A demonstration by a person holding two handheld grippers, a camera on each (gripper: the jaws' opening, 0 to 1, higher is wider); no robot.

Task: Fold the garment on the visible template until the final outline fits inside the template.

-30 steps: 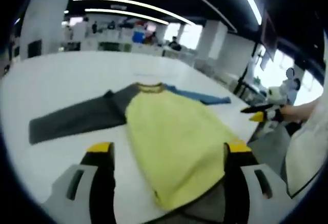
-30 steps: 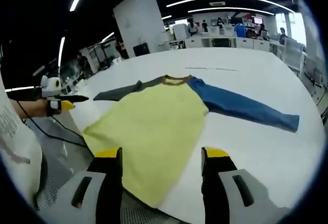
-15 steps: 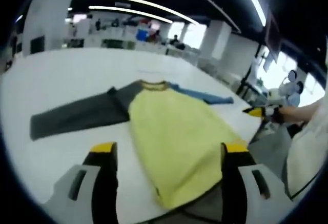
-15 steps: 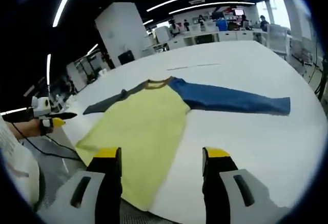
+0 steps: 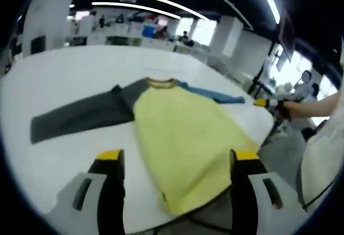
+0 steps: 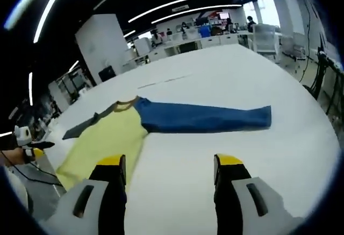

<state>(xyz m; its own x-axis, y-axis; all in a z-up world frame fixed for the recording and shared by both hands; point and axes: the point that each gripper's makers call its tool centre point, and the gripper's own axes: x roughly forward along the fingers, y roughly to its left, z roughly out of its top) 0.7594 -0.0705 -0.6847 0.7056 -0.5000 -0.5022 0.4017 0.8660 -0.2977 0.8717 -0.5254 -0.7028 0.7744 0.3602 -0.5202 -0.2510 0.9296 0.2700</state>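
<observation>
Two open grippers poised above an unfolded raglan shirt, first fold not yet begun

Both the left gripper (image 5: 174, 157) and the right gripper (image 6: 169, 162) have jaws apart, holding nothing. Beyond them the yellow-bodied long-sleeved shirt (image 5: 183, 138) lies flat on the white bench (image 6: 226, 154), grey sleeve (image 5: 80, 118) and blue sleeve (image 6: 207, 118) spread wide. Best to pinch a sleeve cuff low and draw it across the body, smoothly. No writing or brand is legible; no template outline is discernible.
</observation>
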